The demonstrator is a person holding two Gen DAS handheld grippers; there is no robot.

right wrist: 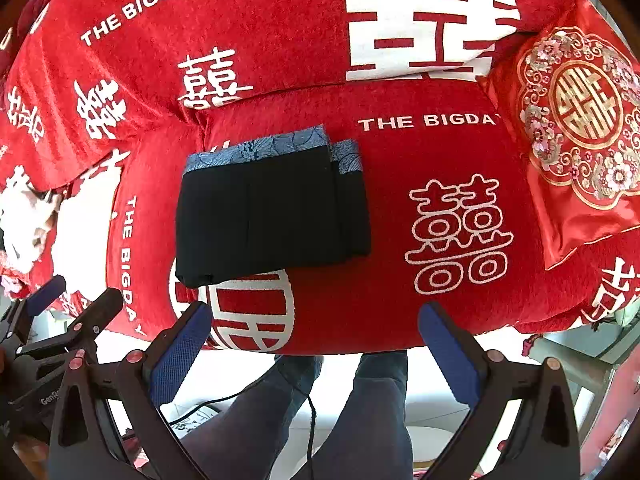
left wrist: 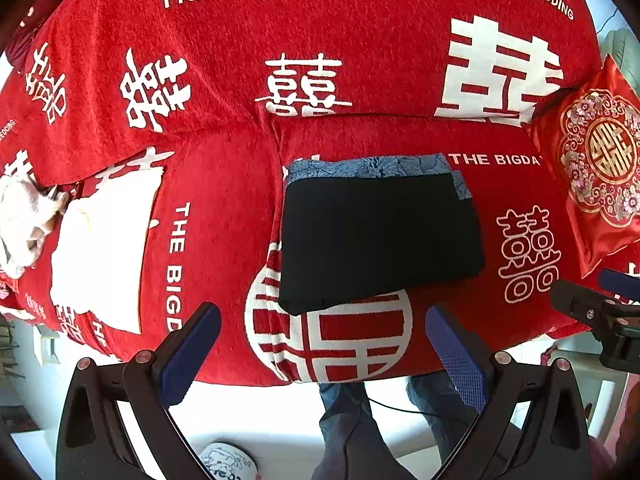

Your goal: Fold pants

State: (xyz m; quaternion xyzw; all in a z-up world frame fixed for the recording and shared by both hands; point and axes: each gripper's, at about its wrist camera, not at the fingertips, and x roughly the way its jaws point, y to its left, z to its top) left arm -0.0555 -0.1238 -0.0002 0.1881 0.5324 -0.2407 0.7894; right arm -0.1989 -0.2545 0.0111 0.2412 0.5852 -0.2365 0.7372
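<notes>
So the pants sit folded on the red sofa, both the left gripper and right gripper hovering nearby, fingers spread apart, gripping nothing.

The folded pants lie on the sofa seat, near its front edge and about midway along it. A cushion leans at the seat's right end, against the backrest. A folded cloth lies toward the left end.
</notes>
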